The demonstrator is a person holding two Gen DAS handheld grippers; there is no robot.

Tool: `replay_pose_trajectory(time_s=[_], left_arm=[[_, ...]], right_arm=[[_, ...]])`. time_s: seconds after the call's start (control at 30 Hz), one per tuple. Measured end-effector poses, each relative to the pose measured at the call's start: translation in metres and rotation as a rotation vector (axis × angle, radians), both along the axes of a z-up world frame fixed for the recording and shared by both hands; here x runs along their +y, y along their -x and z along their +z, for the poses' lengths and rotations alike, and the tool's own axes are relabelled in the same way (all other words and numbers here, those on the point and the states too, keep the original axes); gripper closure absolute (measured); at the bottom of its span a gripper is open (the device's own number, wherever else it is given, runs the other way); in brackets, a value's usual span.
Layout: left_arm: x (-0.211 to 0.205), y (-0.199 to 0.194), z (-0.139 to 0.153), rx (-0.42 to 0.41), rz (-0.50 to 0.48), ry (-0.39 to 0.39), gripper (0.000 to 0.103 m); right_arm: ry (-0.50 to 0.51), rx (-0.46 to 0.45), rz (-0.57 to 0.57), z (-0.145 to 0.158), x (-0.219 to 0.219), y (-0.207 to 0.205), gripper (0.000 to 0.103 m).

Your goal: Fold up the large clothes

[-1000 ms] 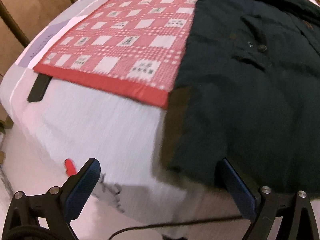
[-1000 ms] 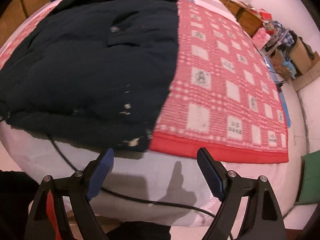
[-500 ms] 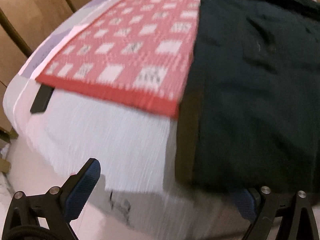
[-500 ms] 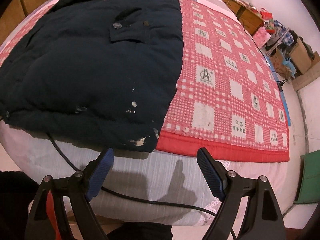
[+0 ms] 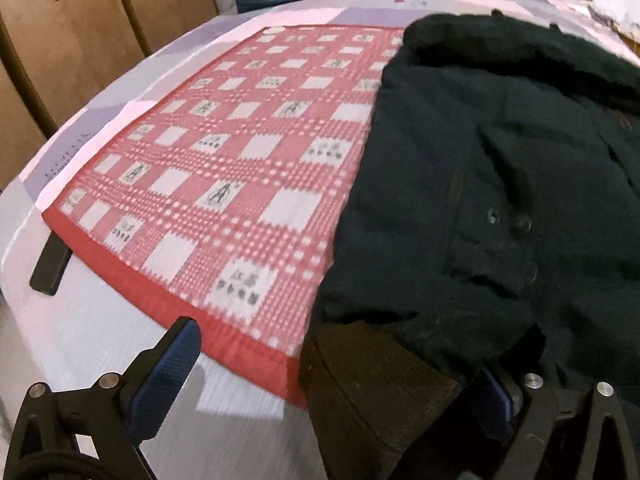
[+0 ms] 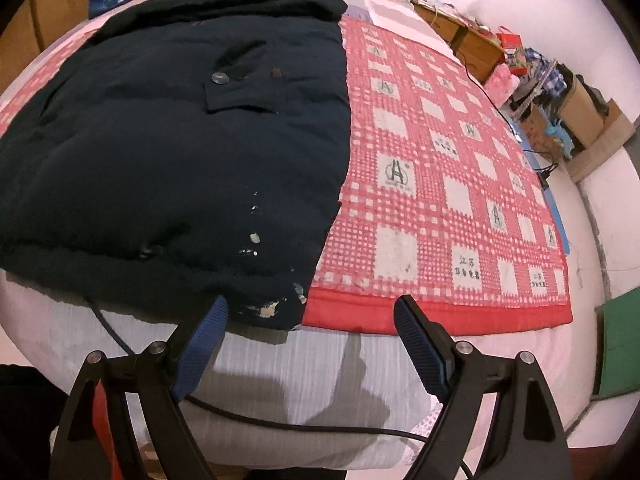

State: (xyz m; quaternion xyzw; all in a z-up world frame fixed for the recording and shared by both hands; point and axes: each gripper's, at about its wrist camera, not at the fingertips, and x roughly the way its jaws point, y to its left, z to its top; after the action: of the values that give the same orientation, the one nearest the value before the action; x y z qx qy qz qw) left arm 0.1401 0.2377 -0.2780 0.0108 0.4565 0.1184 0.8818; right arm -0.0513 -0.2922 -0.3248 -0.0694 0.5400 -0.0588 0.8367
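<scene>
— Left wrist view first: what is nearest the coat?
— The left gripper (image 5: 336,364) is spread wide, the coat (image 5: 500,220) hem corner lying over its right finger, nothing pinched.
— And the other?
— The right gripper (image 6: 312,344) gapes too, its left finger touching the coat (image 6: 172,152) hem; the red checked blanket (image 6: 444,184) lies under and beyond the coat.

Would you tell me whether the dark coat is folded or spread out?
Spread out: the dark coat lies flat, front up, across the red checked blanket.

Dark green coat (image 6: 168,152) on red-and-white checked blanket (image 6: 440,184).
</scene>
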Motion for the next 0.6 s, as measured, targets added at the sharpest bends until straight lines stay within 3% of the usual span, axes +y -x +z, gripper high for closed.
replay_pose_trajectory(time_s=[0.17, 0.23, 0.33, 0.47, 0.53, 0.6], left_arm=[[0.001, -0.007, 0.005, -0.004, 0.008, 0.007, 0.003], [0.000, -0.007, 0.008, -0.013, 0.007, 0.010, 0.003], [0.001, -0.008, 0.010, -0.018, 0.004, -0.003, 0.002], [0.013, -0.007, -0.001, 0.009, 0.042, -0.004, 0.002], [0.017, -0.005, -0.011, 0.031, 0.054, -0.005, 0.003], [0.016, -0.004, -0.019, 0.045, 0.052, 0.000, 0.005]], right_arm=[[0.040, 0.007, 0.113, -0.009, 0.021, 0.010, 0.015], [0.050, 0.014, 0.102, -0.012, 0.020, 0.009, 0.015], [0.039, -0.026, 0.035, -0.009, 0.012, -0.004, 0.015], [0.074, -0.164, -0.135, 0.015, -0.016, -0.017, 0.014], [0.055, -0.172, -0.203, 0.015, -0.032, -0.019, 0.012], [0.068, -0.133, -0.198, 0.006, -0.027, -0.026, 0.013]])
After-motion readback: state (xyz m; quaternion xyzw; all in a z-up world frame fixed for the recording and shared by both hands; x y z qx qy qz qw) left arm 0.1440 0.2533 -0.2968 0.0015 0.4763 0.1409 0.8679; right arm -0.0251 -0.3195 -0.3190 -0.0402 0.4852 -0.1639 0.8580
